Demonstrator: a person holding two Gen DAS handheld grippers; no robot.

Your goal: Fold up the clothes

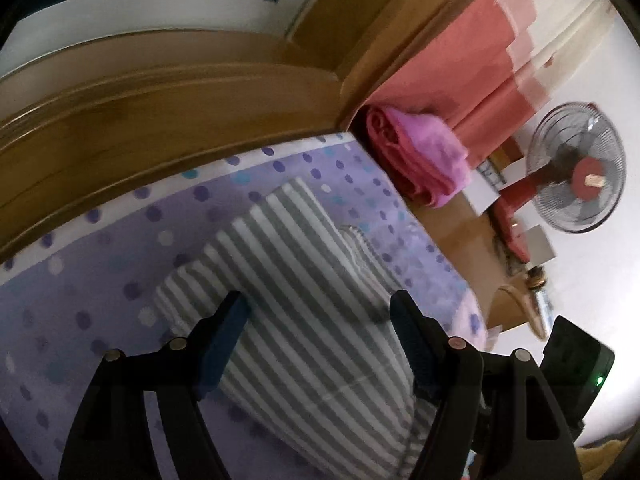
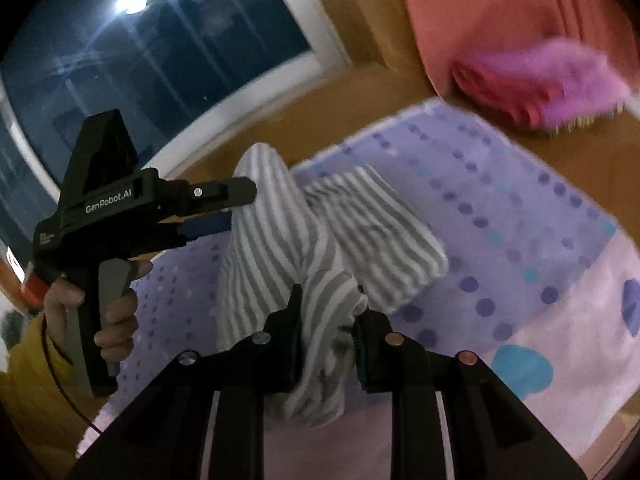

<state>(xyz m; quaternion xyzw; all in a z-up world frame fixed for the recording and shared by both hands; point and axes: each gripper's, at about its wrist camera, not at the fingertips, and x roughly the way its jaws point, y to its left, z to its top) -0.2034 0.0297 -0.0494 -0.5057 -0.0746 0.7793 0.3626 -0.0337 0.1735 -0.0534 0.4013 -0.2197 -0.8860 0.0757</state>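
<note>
Right gripper (image 2: 328, 308) has a bunched fold of the striped garment (image 2: 280, 240) pinched between its nearly closed jaws, the cloth spilling out below them. The rest of the garment lies in a loose heap on the dotted sheet (image 2: 520, 200) of the bed, part of it rising toward the left gripper (image 2: 236, 208), which a hand (image 2: 116, 320) carries in from the left side of the right-wrist view.

Left gripper's jaws stand wide, and in its own view the stripes (image 1: 304, 280) run between the fingers with daylight on both sides. No grip there, as far as I can judge, though whether the lower finger grazes the cloth I cannot tell.

Here's the worry: one pinch on a thick wad. Pull hard and the fabric could slide out, or the whole heap drags across the sheet instead of unfolding. With the left jaws still wide, nothing anchors the far edge, so the fold could land crooked or roll onto itself. The pink towel (image 2: 552, 88) sits well apart at the headboard, no trouble there. Both views are smeared, so the seam edges are hard to pick out.
</note>
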